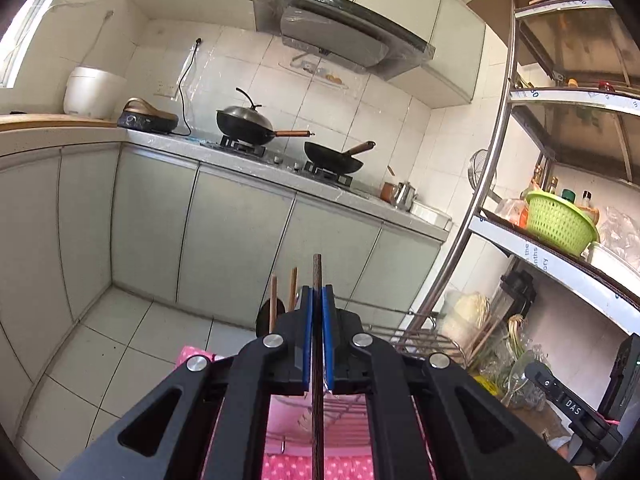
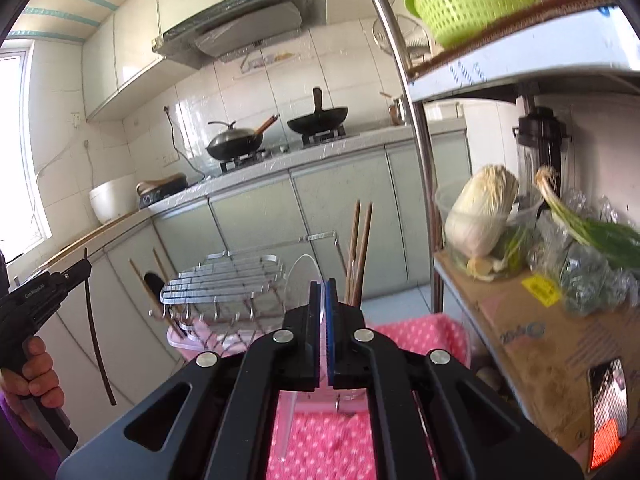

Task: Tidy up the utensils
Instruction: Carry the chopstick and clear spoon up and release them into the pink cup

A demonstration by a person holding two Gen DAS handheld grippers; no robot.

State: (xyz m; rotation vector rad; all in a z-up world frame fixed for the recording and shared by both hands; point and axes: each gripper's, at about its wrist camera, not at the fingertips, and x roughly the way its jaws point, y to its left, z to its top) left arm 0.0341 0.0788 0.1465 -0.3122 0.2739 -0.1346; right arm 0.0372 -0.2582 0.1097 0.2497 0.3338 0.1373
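The left gripper (image 1: 317, 292) was clamped on one dark chopstick (image 1: 317, 276), which ran upright between its blue pads and hung down below them. The right gripper (image 2: 323, 288) was pressed fully shut with nothing between its pads. Behind the left gripper, two lighter wooden chopsticks (image 1: 273, 300) stood up from a dark holder (image 1: 265, 316). On the right-wrist view, a wire dish rack (image 2: 224, 280) sat over a pink tray (image 2: 188, 340) on the pink dotted cloth (image 2: 416, 328), with two brown chopsticks (image 2: 360, 248) standing at its right end. Two black woks (image 1: 244, 120) sat on the stove. On the steel shelf (image 1: 532, 248), one green colander (image 1: 558, 222); lower down, a clear tub (image 2: 444, 208) holding a napa cabbage (image 2: 476, 208).
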